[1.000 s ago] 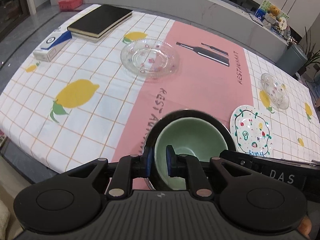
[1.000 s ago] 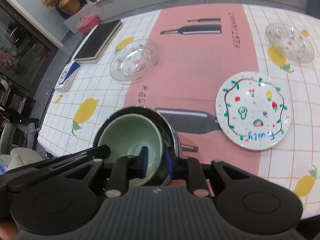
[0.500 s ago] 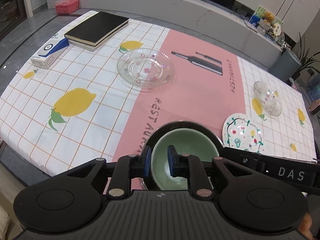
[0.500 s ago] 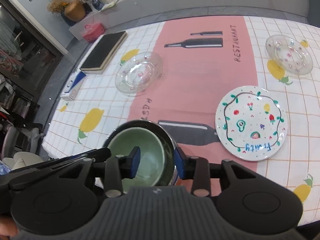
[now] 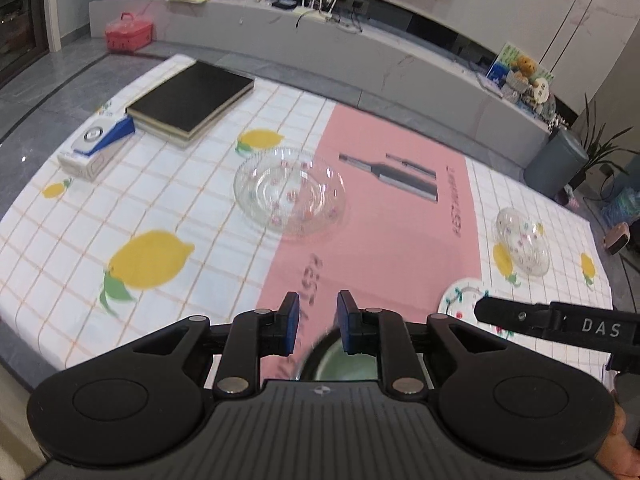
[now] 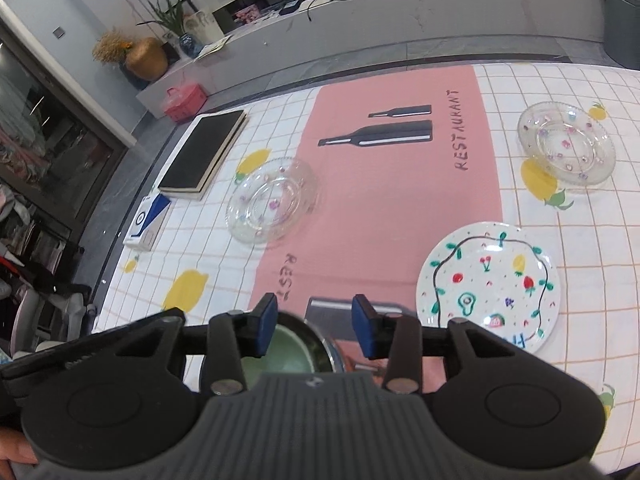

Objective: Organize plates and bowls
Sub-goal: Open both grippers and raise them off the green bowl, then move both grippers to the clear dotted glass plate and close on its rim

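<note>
Green bowl (image 6: 280,354) sits nested in steel bowl (image 6: 320,346) at near table edge, under your grippers. Your left gripper (image 5: 318,326) spread, holding nothing. Your right gripper (image 6: 316,330) spread wide, empty. Painted plate (image 6: 486,286) near right; glass plate (image 6: 272,200) far left; small glass plate (image 6: 566,142) far right.

Home lounge: tablecloth (image 6: 400,208), houseplants (image 6: 172,8)

Green bowl (image 6: 280,354) and metal bowl (image 6: 320,346) around it mostly hidden behind gripper bodies; painted plate (image 5: 460,300) part-hidden in left view; large glass plate (image 5: 290,196) motion-blurred.
</note>
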Demonstrator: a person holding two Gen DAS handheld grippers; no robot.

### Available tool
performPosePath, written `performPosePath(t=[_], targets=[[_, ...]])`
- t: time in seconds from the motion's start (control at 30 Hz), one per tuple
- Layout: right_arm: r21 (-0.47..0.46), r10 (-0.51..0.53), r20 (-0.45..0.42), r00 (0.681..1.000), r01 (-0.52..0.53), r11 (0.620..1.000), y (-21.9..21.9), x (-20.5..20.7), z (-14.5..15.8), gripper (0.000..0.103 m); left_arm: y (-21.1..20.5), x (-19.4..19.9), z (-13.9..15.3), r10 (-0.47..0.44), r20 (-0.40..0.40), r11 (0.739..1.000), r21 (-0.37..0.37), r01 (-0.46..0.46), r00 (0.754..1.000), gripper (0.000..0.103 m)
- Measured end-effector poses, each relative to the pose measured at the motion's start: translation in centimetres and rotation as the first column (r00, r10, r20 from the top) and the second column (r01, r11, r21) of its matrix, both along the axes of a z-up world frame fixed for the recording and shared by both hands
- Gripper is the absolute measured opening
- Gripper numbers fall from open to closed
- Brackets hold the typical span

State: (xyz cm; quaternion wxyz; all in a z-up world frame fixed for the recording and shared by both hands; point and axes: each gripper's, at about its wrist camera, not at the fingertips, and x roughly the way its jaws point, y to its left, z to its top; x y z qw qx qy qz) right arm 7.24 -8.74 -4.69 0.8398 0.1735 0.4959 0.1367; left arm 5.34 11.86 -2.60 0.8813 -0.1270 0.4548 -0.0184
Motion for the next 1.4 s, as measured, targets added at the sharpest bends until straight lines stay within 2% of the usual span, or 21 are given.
performPosePath(t=[0.27, 0.5, 0.6, 0.7, 0.77, 0.87, 0.93, 1.0, 1.1, 1.2, 1.23, 1.3, 1.4], targets=[[0.026, 0.027, 0.001, 1.0, -0.027, 0.999, 1.9, 3.5, -1.2, 0.042, 1.7, 3.3, 0.0, 0.017, 0.077, 0.999, -0.033, -0.014, 0.997, 0.023], [-0.035, 0.114, 0.031, 0.993, -0.113, 0.993, 4.7, 6.5, -2.8, 0.042, 2.9, 6.0, -1.2, 0.019, 0.093, 1.0, -0.018, -0.018, 0.995, 0.025], [-0.045, 0.15, 0.046, 0.988, -0.148, 0.988, 5.6, 7.7, -3.7, 0.042, 3.4, 6.8, -1.9, 0.042, 0.135, 0.999, 0.013, -0.044, 0.99, 0.025], [-0.107, 0.178, 0.083, 0.981, -0.169, 0.98, 6.6, 8.6, -4.2, 0.042, 3.8, 7.5, -2.7, 0.042, 0.165, 0.997, 0.062, -0.052, 0.985, 0.025], [-0.135, 0.194, 0.102, 0.976, -0.179, 0.975, 7.0, 9.3, -4.4, 0.042, 4.2, 8.1, -3.2, 0.026, 0.169, 0.997, 0.064, -0.038, 0.985, 0.025], [-0.157, 0.199, 0.121, 0.972, -0.18, 0.971, 7.5, 10.5, -4.8, 0.041, 5.1, 9.1, -4.1, 0.046, 0.146, 0.998, 0.038, -0.052, 0.988, 0.029], [-0.172, 0.192, 0.14, 0.971, -0.167, 0.971, 7.8, 11.4, -5.1, 0.041, 6.0, 9.6, -4.6, 0.049, 0.152, 0.999, -0.025, -0.046, 0.987, 0.043], [-0.186, 0.19, 0.151, 0.97, -0.161, 0.969, 8.0, 12.2, -5.5, 0.041, 6.9, 10.1, -5.2, 0.067, 0.131, 0.994, -0.096, -0.054, 0.989, 0.051], [-0.203, 0.185, 0.165, 0.969, -0.15, 0.968, 8.3, 13.6, -6.1, 0.041, 7.5, 10.9, -5.7, 0.103, 0.112, 0.992, -0.09, -0.093, 0.988, 0.054], [-0.238, 0.198, 0.156, 0.968, -0.158, 0.958, 8.9, 15.1, -6.9, 0.041, 7.9, 11.8, -6.3, 0.113, 0.131, 0.993, -0.033, -0.109, 0.985, 0.051], [-0.237, 0.199, 0.158, 0.967, -0.158, 0.958, 9.0, 15.5, -7.0, 0.041, 8.2, 12.2, -6.6, 0.117, 0.13, 0.993, -0.024, -0.115, 0.985, 0.039], [-0.234, 0.201, 0.164, 0.966, -0.16, 0.959, 9.2, 16.1, -7.4, 0.041, 8.9, 12.8, -7.1, 0.137, 0.124, 0.99, -0.036, -0.134, 0.983, 0.03], [-0.229, 0.196, 0.17, 0.966, -0.155, 0.961, 9.5, 17.0, -7.9, 0.041, 9.8, 13.7, -7.9, 0.161, 0.13, 0.987, -0.04, -0.157, 0.978, 0.029]])
